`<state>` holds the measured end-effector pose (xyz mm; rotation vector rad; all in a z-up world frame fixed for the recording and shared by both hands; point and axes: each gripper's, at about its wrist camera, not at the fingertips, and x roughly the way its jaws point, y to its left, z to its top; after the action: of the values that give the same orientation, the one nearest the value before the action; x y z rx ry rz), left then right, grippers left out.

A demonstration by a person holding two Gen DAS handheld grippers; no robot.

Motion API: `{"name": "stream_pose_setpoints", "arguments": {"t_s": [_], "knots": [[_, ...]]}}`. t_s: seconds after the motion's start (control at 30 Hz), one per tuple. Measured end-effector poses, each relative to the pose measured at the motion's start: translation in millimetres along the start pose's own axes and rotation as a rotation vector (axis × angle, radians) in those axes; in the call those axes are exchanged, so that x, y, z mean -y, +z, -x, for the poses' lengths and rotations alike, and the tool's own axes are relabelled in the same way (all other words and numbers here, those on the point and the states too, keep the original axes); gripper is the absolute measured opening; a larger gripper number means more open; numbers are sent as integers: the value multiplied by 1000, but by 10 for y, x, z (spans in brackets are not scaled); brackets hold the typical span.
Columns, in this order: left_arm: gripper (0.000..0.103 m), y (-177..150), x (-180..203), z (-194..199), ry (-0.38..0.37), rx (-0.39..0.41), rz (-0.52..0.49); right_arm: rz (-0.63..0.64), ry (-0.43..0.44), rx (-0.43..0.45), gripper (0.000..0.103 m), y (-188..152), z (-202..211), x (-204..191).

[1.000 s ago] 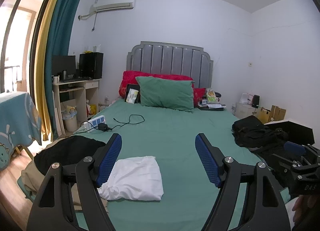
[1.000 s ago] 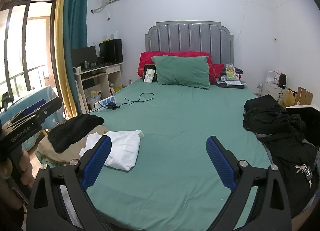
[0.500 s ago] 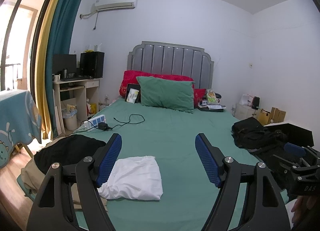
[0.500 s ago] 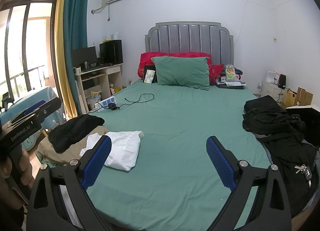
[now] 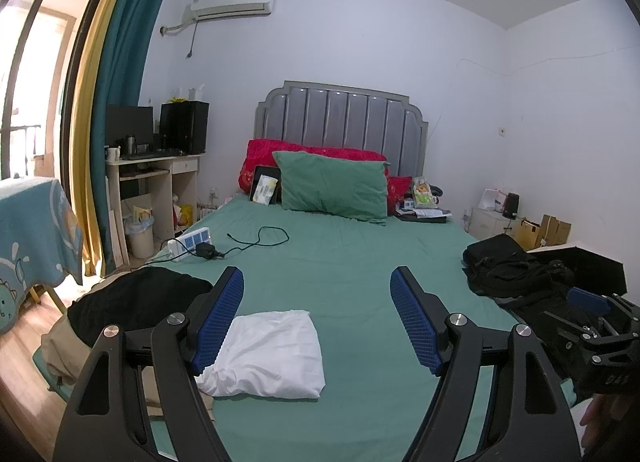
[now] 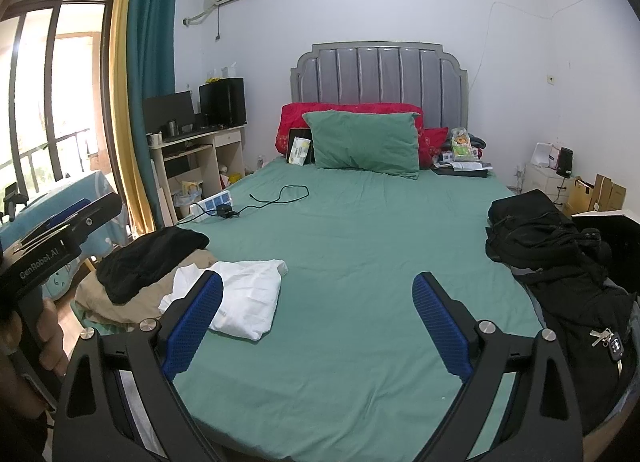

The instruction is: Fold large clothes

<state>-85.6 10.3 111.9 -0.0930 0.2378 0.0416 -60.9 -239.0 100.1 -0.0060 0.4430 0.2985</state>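
A folded white garment [image 5: 268, 354] [image 6: 244, 304] lies on the green bed [image 5: 340, 274] [image 6: 352, 262] near its front left. Beside it at the left edge sits a black garment [image 5: 132, 302] [image 6: 148, 258] on top of a tan one [image 6: 120, 302]. A heap of black clothes [image 5: 516, 274] [image 6: 556, 258] covers the bed's right side. My left gripper [image 5: 316, 322] hovers open above the bed, its left finger over the white garment's edge. My right gripper [image 6: 318, 326] is open and empty over bare sheet.
A power strip with a charger and cable [image 5: 224, 246] [image 6: 240, 205] lies mid-left on the bed. Pillows [image 5: 332, 185] and small items sit at the headboard. Keys [image 6: 608, 342] rest on the black heap. A desk [image 5: 152, 177] and blue-covered table [image 5: 28, 221] stand left.
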Motion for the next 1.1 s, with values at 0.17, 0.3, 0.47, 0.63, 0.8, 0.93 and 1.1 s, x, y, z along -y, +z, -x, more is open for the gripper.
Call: {"name": "stream_pose_setpoints", "arguments": {"t_s": [0.17, 0.3, 0.47, 0.63, 0.8, 0.93, 1.1], "knots": [[79, -47, 86, 43, 4, 1, 0, 0, 1, -1, 95, -5, 0, -1], [79, -39, 76, 39, 3, 1, 1, 1, 0, 0, 95, -4, 1, -3], [79, -30, 73, 40, 4, 2, 1, -1, 0, 0, 95, -6, 1, -2], [79, -37, 96, 49, 5, 1, 1, 1, 1, -1, 95, -5, 1, 4], [79, -35, 98, 48, 7, 2, 1, 0, -1, -1, 95, -8, 4, -2], [79, -33, 103, 51, 9, 0, 2, 0, -1, -2, 95, -8, 3, 1], [79, -54, 138, 61, 10, 0, 2, 0, -2, -2, 95, -15, 7, 4]]}}
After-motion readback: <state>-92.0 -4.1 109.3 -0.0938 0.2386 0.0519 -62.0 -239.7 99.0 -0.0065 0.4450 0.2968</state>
